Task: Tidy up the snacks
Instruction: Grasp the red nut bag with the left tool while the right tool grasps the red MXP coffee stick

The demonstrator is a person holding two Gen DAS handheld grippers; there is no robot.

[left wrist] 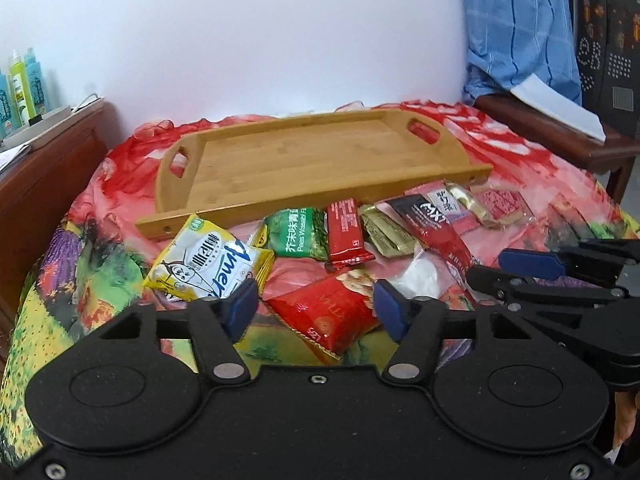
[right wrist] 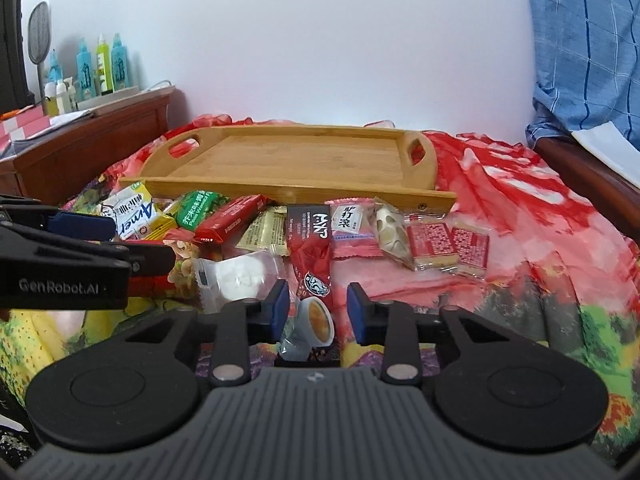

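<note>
An empty wooden tray (left wrist: 304, 160) (right wrist: 288, 160) with handle slots lies at the back of the flowered cloth. Several snack packets lie in front of it. My left gripper (left wrist: 316, 308) is open, its blue pads either side of a red snack bag (left wrist: 332, 312). A yellow-white packet (left wrist: 208, 264) and a green pea packet (left wrist: 298, 236) lie beyond. My right gripper (right wrist: 316, 312) is open, its pads either side of the lower end of a long red-black coffee sachet (right wrist: 310, 248). The left gripper also shows in the right wrist view (right wrist: 80, 236).
Also on the cloth: a red bar (right wrist: 232, 218), gold packets (right wrist: 266, 232), a pink packet (right wrist: 352, 228), clear-wrapped red biscuits (right wrist: 448, 244), a white clear bag (right wrist: 240, 272). A wooden cabinet with bottles (right wrist: 96, 64) stands left. A blue shirt (right wrist: 580, 40) hangs right.
</note>
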